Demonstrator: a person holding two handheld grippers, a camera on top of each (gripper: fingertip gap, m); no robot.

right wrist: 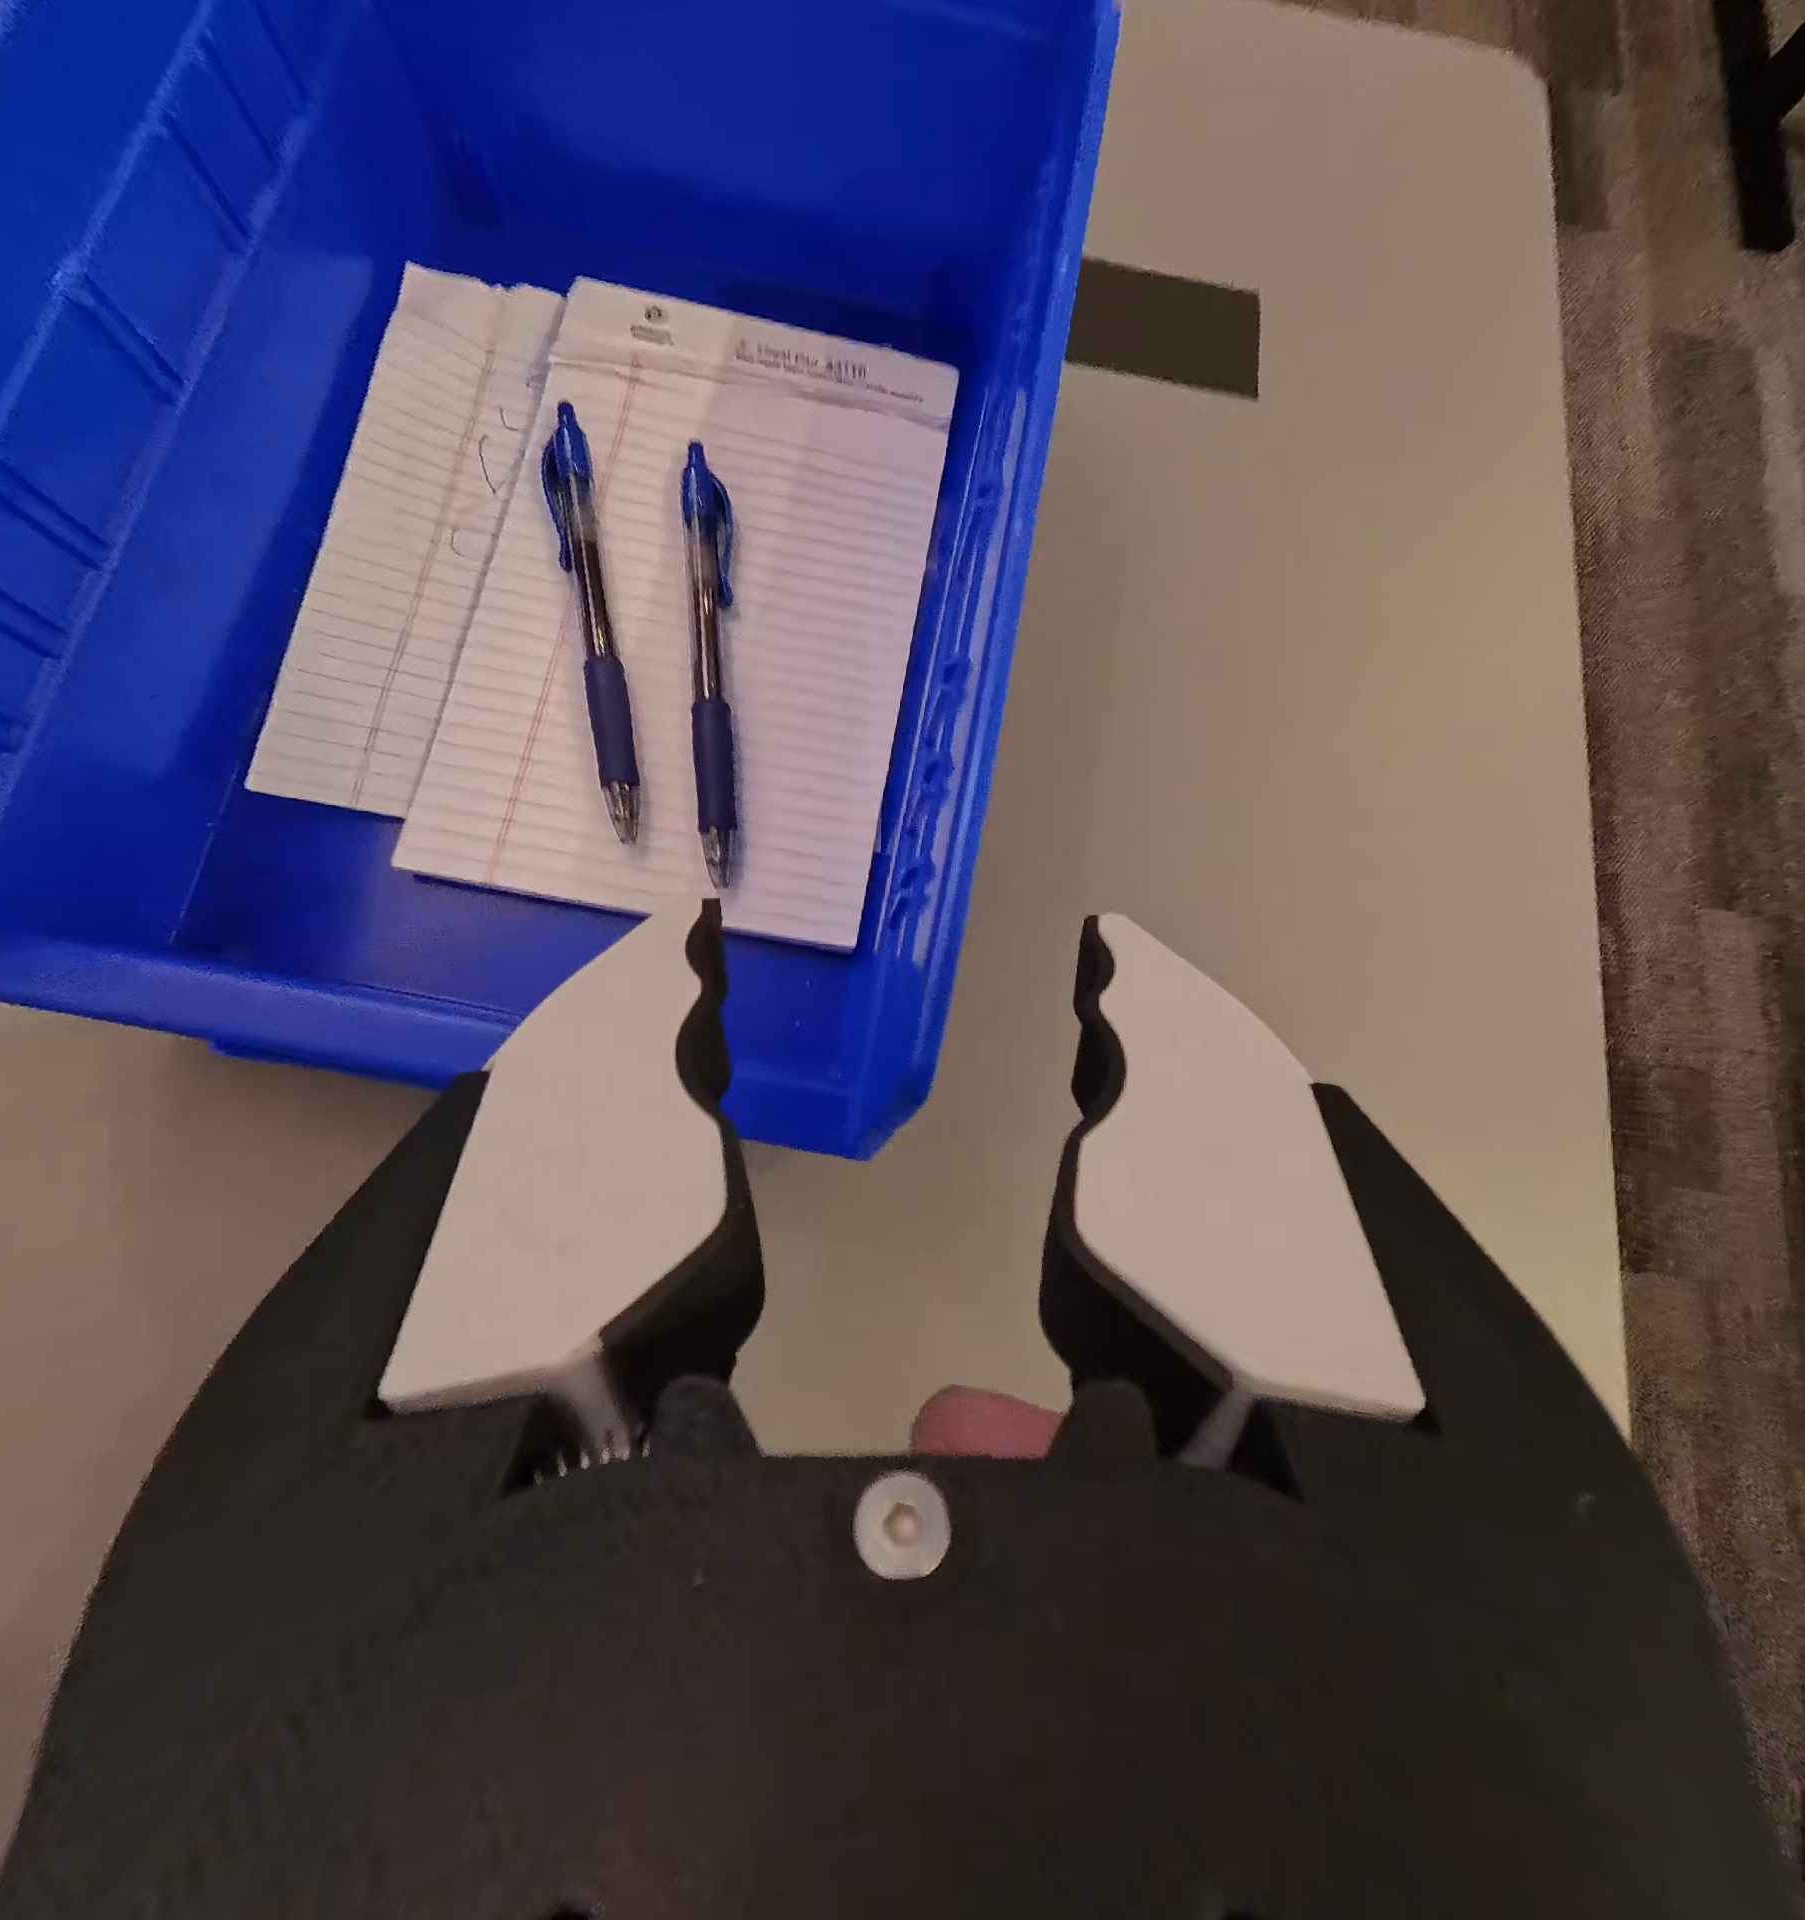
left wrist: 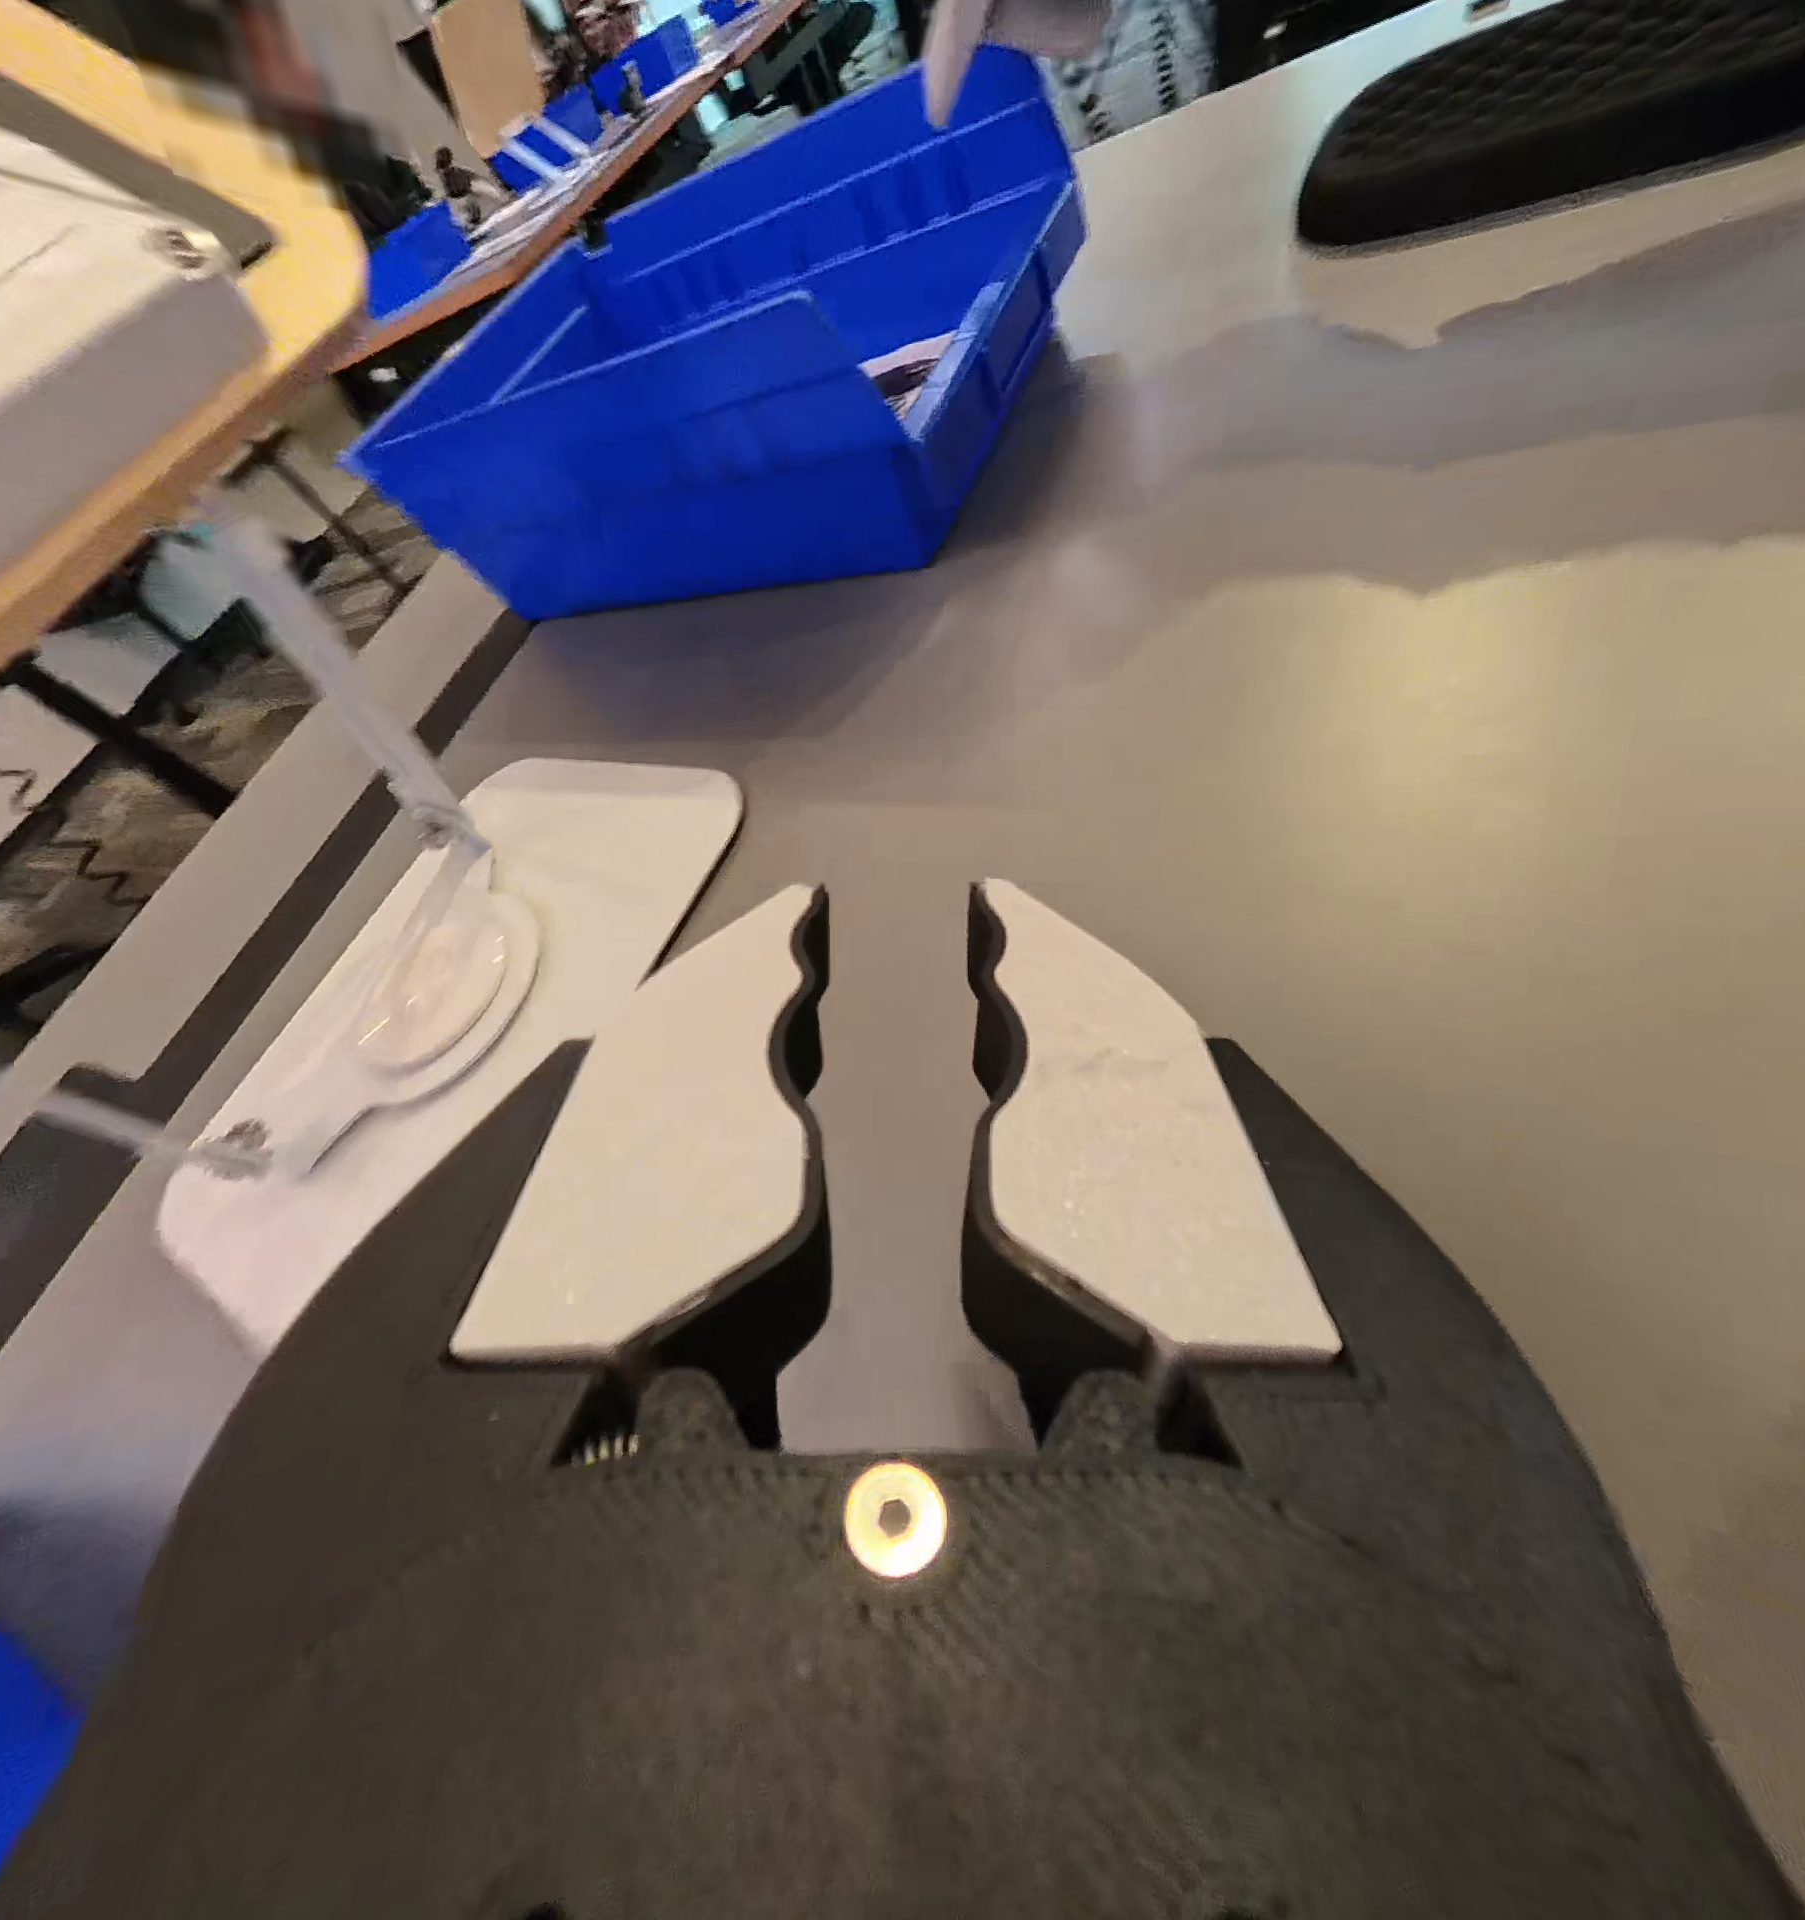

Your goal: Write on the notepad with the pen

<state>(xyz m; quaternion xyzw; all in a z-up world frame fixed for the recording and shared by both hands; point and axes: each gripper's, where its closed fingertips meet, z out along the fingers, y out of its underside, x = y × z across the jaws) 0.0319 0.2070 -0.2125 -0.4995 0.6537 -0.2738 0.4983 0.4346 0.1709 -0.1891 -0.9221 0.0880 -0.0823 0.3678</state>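
In the right wrist view a blue bin (right wrist: 981, 623) holds two lined notepads, the upper one (right wrist: 794, 665) overlapping the lower one (right wrist: 378, 623). Two blue pens lie side by side on the upper pad, one (right wrist: 594, 623) on the left and one (right wrist: 709, 665) on the right, tips toward me. My right gripper (right wrist: 896, 920) is open and empty, above the bin's near right corner. My left gripper (left wrist: 898, 894) is open and empty over the grey table (left wrist: 1293, 831). The blue bin (left wrist: 732, 457) stands beyond it.
A white flat base (left wrist: 607, 862) with a clear stand (left wrist: 430, 935) sits at the table's left edge. A black mesh seat (left wrist: 1584, 114) is at the far right. A dark patch (right wrist: 1168, 327) marks the table beyond the bin. Carpet floor (right wrist: 1729, 727) lies right of the table. My right fingertips sit around 40 cm from my left ones.
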